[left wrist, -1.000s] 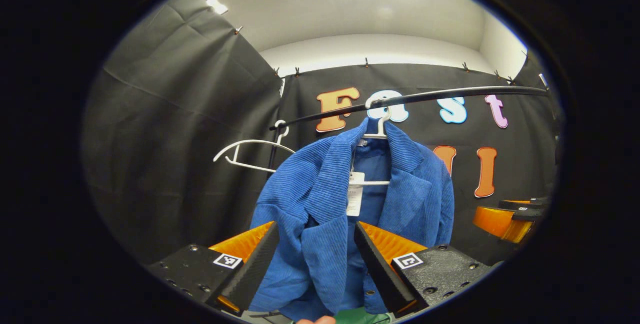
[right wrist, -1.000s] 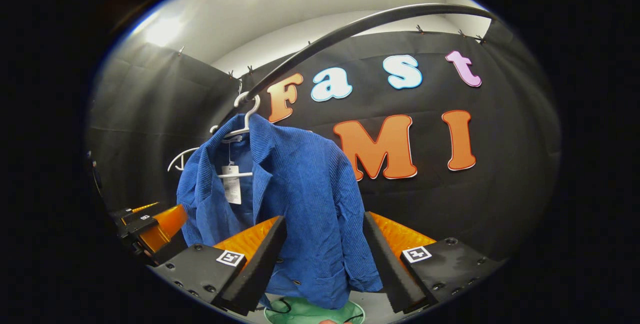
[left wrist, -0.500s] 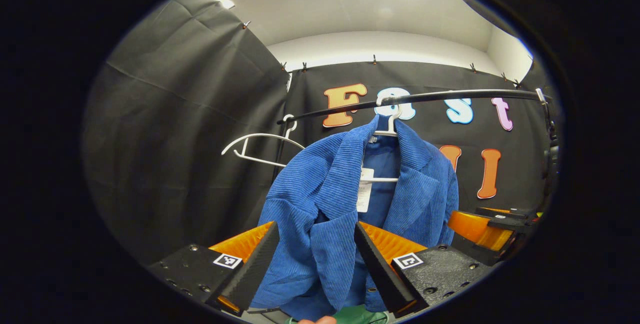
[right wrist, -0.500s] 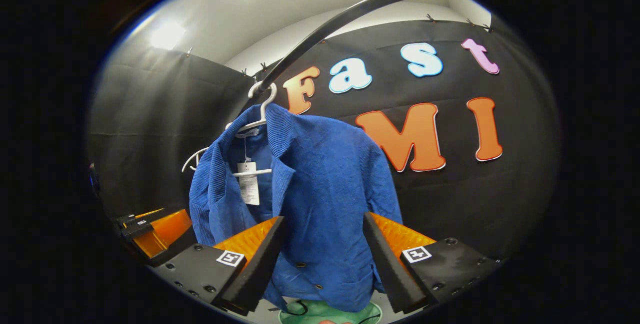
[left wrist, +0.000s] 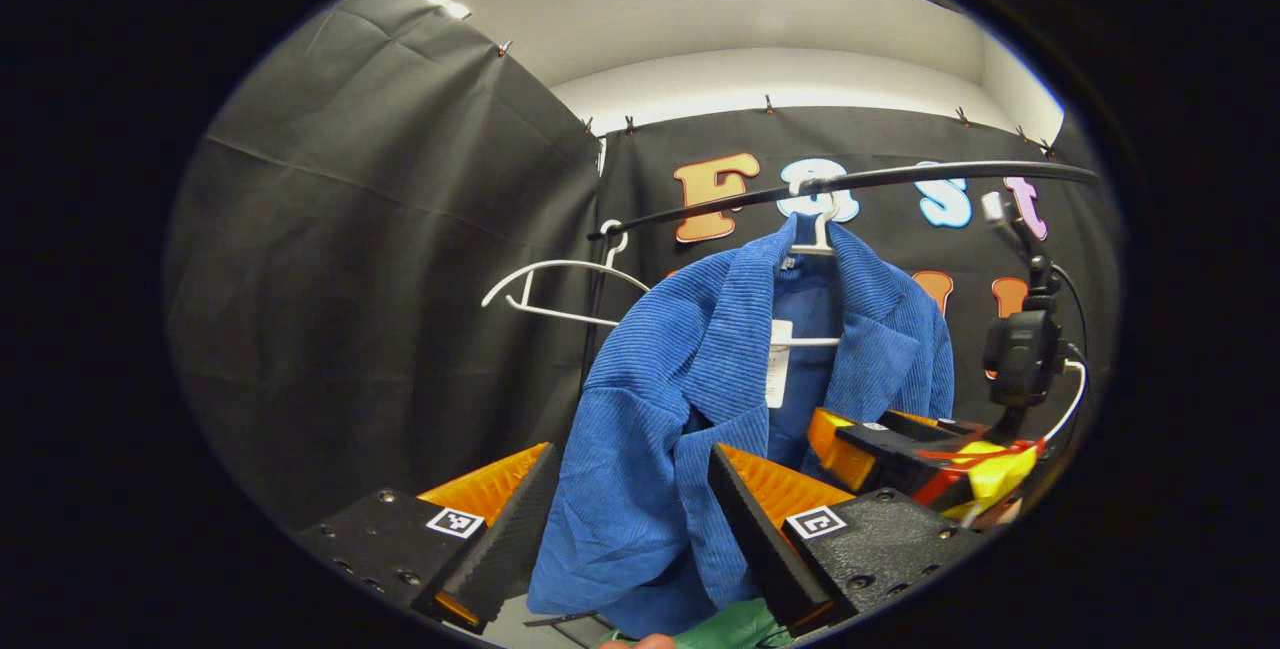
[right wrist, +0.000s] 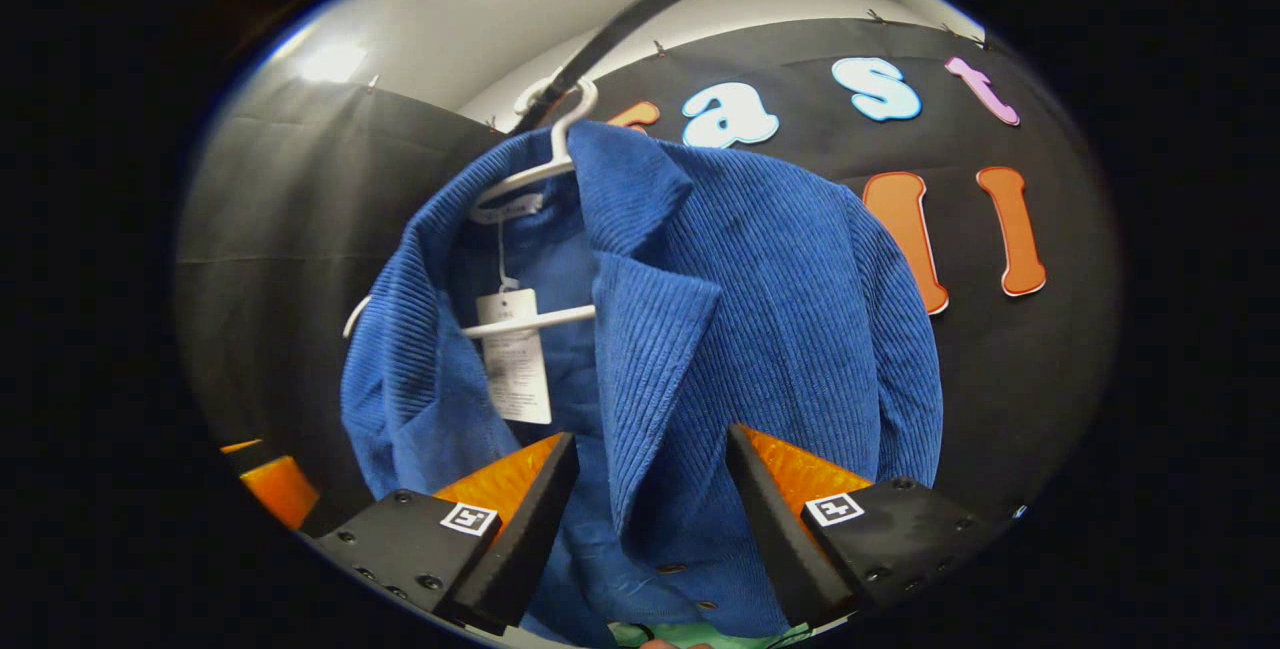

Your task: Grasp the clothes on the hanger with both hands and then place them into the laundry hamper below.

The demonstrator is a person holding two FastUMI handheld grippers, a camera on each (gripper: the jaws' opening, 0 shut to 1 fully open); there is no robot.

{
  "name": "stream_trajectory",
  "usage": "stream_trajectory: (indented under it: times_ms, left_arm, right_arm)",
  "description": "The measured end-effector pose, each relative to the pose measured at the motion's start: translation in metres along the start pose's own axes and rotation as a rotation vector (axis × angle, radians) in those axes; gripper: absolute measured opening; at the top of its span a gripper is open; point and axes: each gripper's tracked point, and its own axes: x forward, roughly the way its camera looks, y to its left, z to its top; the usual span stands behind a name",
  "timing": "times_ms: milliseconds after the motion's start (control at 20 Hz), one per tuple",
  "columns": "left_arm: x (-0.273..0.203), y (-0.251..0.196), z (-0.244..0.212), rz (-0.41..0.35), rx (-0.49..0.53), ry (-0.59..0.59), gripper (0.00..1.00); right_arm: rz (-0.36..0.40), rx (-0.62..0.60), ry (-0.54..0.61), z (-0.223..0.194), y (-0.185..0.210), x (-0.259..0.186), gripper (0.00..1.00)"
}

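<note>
Straight ahead of both my tongs hangs the blue corduroy jacket (left wrist: 700, 379), draped on a white hanger (left wrist: 815, 244) whose hook sits over the black rail (left wrist: 900, 177). From the left gripper view, my left tongs (left wrist: 625, 519) stand wide apart, and the jacket's near sleeve and front panel hang between the two fingers; I cannot tell whether either finger touches the cloth, and they do not press on it. Further left along the rail a second white hanger (left wrist: 560, 284) hangs bare. Off to the right in that same view I see my right tongs (left wrist: 850, 434) reaching toward the jacket's other side, with a small black camera mount (left wrist: 1020, 359) rising above them. From the right gripper view, my right tongs (right wrist: 650, 519) are likewise spread wide, and the jacket (right wrist: 720, 329) looms close, its lapel hanging down between the fingers without being pinched. A paper tag (right wrist: 515, 354) dangles inside the open collar, beside the crossbar of the hanger (right wrist: 540, 169). At the lower left edge of this view a bit of my left tongs (right wrist: 270, 484) pokes in beside the sleeve. Below the jacket's hem a strip of green (left wrist: 730, 629) shows at the bottom of both views, which looks to be the laundry hamper, though too little of it is visible for me to be certain.
</note>
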Motion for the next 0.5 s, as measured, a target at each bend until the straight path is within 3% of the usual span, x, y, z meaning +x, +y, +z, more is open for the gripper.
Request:
stream_trajectory:
  times_ms: [100,200,450,500]
  left_arm:
    - [-0.002,0.002,-0.002,0.003,-0.006,0.003,0.95]
    - [-0.003,-0.001,-0.007,-0.008,-0.013,0.014,0.92]
    - [-0.001,-0.007,-0.017,-0.036,-0.021,0.036,0.95]
    - [-0.001,-0.01,-0.02,-0.046,-0.025,0.046,0.95]
  right_arm:
    - [-0.025,-0.019,0.003,-0.011,0.003,0.025,0.97]
    - [-0.101,-0.058,-0.002,-0.019,-0.01,0.041,0.97]
    - [-0.181,-0.053,-0.018,-0.022,-0.061,0.043,0.97]
    - [-0.189,-0.044,-0.018,-0.019,-0.071,0.04,0.85]
